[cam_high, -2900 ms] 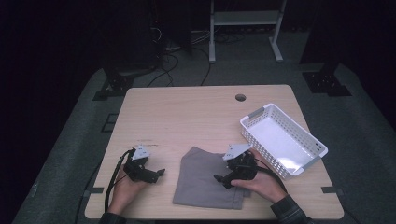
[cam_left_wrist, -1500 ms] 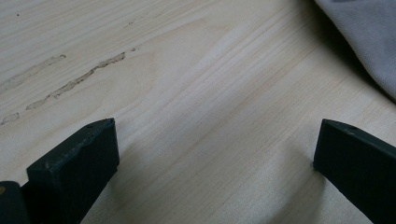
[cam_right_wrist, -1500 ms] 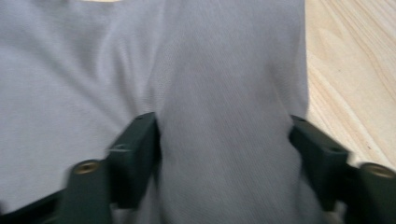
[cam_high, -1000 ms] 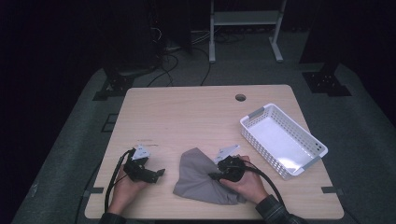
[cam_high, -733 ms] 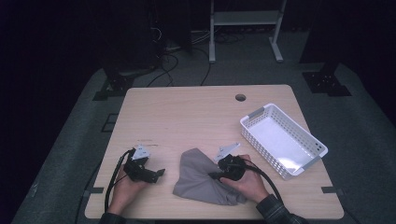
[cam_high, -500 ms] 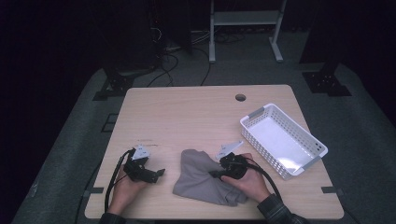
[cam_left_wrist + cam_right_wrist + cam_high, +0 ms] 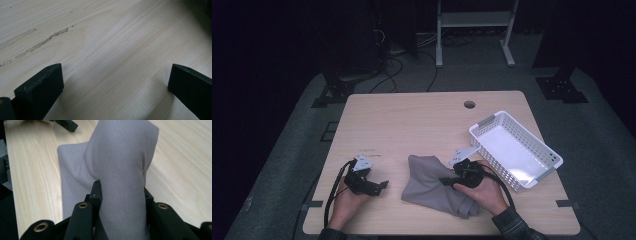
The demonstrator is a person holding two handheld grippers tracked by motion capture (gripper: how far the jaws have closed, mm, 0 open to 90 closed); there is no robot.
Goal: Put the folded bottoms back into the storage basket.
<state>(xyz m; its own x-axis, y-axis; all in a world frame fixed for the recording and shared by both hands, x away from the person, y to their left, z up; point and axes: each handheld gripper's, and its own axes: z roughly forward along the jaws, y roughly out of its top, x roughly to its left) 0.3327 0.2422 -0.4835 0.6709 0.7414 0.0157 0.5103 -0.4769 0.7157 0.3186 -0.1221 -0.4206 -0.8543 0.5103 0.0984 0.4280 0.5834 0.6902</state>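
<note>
A grey cloth [image 7: 432, 187] lies bunched on the wooden table [image 7: 412, 125], near its front edge. My right gripper [image 7: 446, 181] is shut on a fold of the grey cloth [image 7: 122, 170] and holds that part raised off the table, draped over its jaws. My left gripper [image 7: 384, 186] rests on the table to the left of the cloth, apart from it. In the left gripper view its fingers [image 7: 40, 87] stand wide open over bare wood, with nothing between them.
A white plastic basket [image 7: 514, 150] stands at the table's right edge, close to my right hand. A round cable hole [image 7: 469, 104] sits near the far edge. Beyond the table are a dark floor, cables and a white stand.
The cloth lay flat at first; my right gripper has since pulled its right side up and leftward, bunching it. The lifted fold has risen a little more. My left gripper has stayed put.
</note>
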